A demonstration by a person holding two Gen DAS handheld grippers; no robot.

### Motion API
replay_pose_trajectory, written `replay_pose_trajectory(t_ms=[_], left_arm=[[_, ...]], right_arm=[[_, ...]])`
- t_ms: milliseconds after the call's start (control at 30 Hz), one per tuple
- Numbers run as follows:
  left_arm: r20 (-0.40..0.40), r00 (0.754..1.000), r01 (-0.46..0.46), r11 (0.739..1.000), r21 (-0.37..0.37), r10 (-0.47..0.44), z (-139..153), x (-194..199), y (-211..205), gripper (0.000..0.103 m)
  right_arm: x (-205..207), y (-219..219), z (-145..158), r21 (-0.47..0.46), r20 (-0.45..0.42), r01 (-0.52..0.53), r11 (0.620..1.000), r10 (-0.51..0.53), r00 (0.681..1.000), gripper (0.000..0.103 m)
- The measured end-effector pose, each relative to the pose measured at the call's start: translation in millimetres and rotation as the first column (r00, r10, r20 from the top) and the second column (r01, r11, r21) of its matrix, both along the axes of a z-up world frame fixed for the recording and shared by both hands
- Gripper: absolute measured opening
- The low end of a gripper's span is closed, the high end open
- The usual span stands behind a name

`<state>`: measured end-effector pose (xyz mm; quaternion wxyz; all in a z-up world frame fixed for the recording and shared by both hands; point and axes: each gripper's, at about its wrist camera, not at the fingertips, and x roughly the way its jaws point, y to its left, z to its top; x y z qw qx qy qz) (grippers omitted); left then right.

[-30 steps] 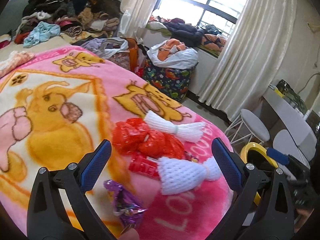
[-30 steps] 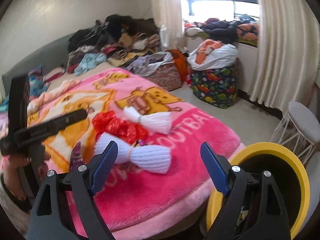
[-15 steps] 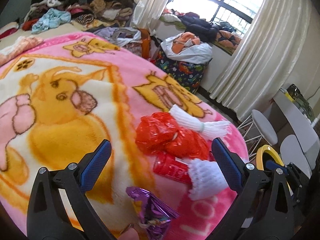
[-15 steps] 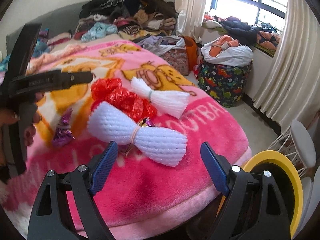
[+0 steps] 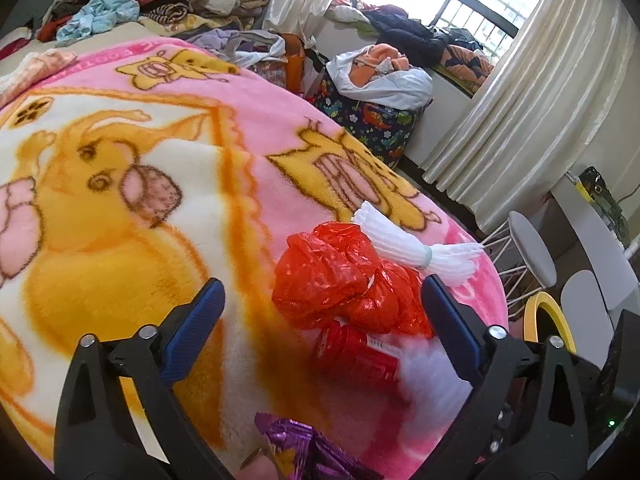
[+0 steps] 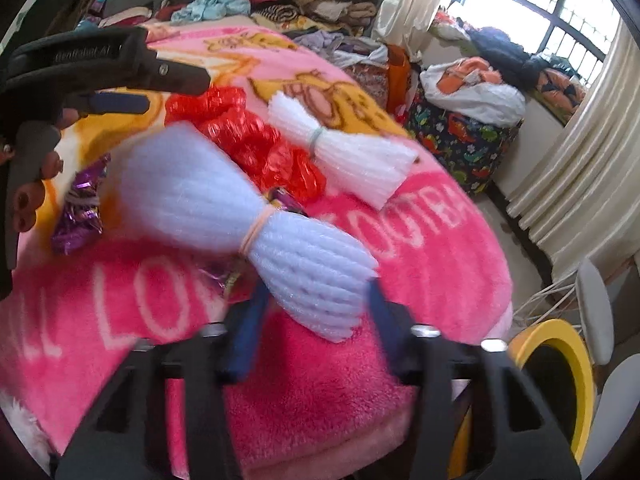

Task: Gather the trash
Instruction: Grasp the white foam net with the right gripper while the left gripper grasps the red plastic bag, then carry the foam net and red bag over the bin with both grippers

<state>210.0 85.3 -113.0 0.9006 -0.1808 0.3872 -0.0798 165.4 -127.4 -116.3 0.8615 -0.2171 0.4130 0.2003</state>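
We see the right gripper with its jaws just closing around the near end of a white foam net bundle, blue pads flanking it; whether they press yet we cannot tell. The bundle lies on the pink blanket, its long axis running from near right up to far left, pinched mid-length by a rubber band. The left gripper hangs spread wide over the red plastic bag, gripping nothing
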Motion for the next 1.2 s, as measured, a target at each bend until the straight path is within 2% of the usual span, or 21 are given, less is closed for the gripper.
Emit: replay_pose_trajectory(t_ms=[67, 167, 267, 333, 433, 667, 833, 1200], left_arm=[[-0.017, 1.0, -0.009, 1.0, -0.013, 0.009, -3, 4, 1, 0.083], [-0.04, 0.999, -0.013, 0.999, -0.038, 0.011, -8, 9, 3, 0.067], [-0.068, 0.998, -0.006, 0.998, -0.055, 0.003, -14, 14, 0, 0.047], [-0.069, 0.998, 0.007, 0.998, -0.06, -0.011, -15, 15, -3, 0.029], [-0.039, 0.999, 0.019, 0.999, -0.032, -0.021, -8, 10, -10, 0.018], [0.051, 0.998, 0.03, 0.999, -0.032, -0.028, 18, -6, -12, 0.016], [0.094, 0.995, 0.022, 1.0, 0.007, -0.023, 36, -17, -13, 0.016], [0.141, 0.99, 0.009, 0.999, 0.053, -0.016, 58, -36, -16, 0.016]], right_arm=[[2, -4, -2, 0.029, -0.014, -0.006, 1.0, 0.006, 1.0, 0.036], [3, -9, 0, 0.059, -0.026, -0.004, 0.998, 0.006, 1.0, 0.033], [4, -13, 1, 0.091, -0.039, 0.003, 0.996, 0.001, 0.999, 0.032], [4, -16, 4, 0.123, -0.048, 0.008, 0.992, -0.002, 0.999, 0.03], [3, -20, 8, 0.171, -0.056, 0.015, 0.985, -0.006, 0.998, 0.029], [-7, -24, 20, 0.257, -0.05, 0.019, 0.966, -0.007, 0.999, 0.029], [-13, -28, 30, 0.299, -0.036, 0.022, 0.954, -0.011, 0.999, 0.029], [-27, -47, 56, 0.378, -0.006, 0.051, 0.924, -0.053, 0.999, 0.029]])
